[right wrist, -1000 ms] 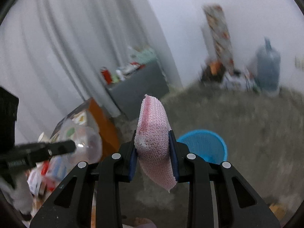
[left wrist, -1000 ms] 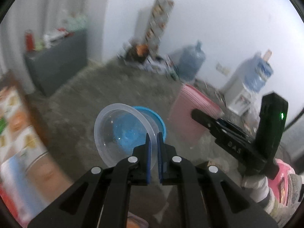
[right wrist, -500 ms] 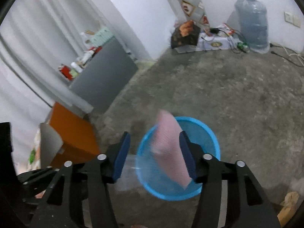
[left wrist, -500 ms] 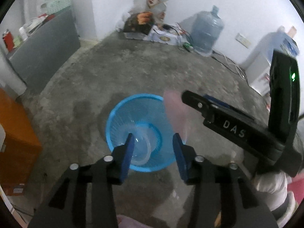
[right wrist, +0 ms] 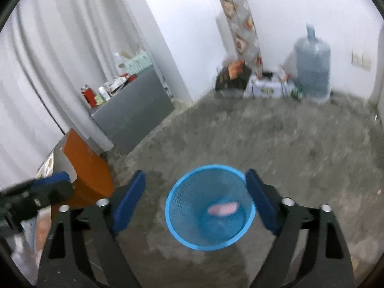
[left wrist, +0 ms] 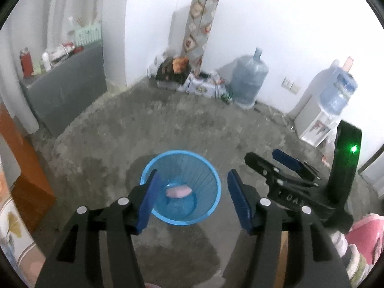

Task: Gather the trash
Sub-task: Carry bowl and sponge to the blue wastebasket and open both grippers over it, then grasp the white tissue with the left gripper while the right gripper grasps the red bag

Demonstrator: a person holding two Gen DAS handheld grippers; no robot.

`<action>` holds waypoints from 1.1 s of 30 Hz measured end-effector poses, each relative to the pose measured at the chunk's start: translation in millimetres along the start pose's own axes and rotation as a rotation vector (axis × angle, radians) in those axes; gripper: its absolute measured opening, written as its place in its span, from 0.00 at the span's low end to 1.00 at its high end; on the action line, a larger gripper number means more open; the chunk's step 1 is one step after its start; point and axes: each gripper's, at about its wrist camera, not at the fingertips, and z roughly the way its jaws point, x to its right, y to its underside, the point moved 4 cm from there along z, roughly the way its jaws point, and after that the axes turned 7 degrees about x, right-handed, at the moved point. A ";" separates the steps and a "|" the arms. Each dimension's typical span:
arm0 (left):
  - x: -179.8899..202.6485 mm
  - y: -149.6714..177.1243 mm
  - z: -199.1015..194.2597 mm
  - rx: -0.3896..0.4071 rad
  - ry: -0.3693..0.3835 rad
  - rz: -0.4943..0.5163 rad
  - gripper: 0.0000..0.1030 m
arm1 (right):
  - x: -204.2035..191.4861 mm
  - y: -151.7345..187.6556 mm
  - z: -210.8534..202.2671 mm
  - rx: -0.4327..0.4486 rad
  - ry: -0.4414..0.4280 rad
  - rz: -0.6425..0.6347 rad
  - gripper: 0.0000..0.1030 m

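Note:
A blue mesh waste basket stands on the concrete floor; it also shows in the right wrist view. A pink foam net lies inside it, over a clear plastic lid at the bottom. The pink net shows blurred in the right wrist view. My left gripper is open and empty above the basket. My right gripper is open and empty above the basket too; it shows at the right of the left wrist view.
An orange cabinet stands left of the basket. A grey cabinet with bottles is by the curtain. Water jugs, boxes and a water dispenser line the far wall. A pink slipper is at the lower right.
Both grippers opened. The clear lid fell from my left gripper and the pink foam net from my right gripper into the blue basket. Both grippers have spread wider since.

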 end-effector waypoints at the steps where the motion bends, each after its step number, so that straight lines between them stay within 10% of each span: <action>1: 0.5 0.5 -12.0 0.022 -0.001 -0.006 0.55 | -3.4 -1.7 -9.4 0.023 0.012 -0.027 0.93; 9: -5.7 13.6 -116.5 0.169 0.004 -0.124 0.55 | -29.5 -8.0 -60.4 0.107 0.041 -0.189 0.93; 19: -61.4 60.8 -260.7 0.300 -0.120 -0.174 0.55 | -103.9 -17.0 -113.6 0.145 -0.227 -0.233 0.93; 33: -202.1 170.5 -416.0 0.360 -0.443 -0.392 0.55 | -244.2 23.7 -98.6 -0.183 -0.630 -0.190 0.78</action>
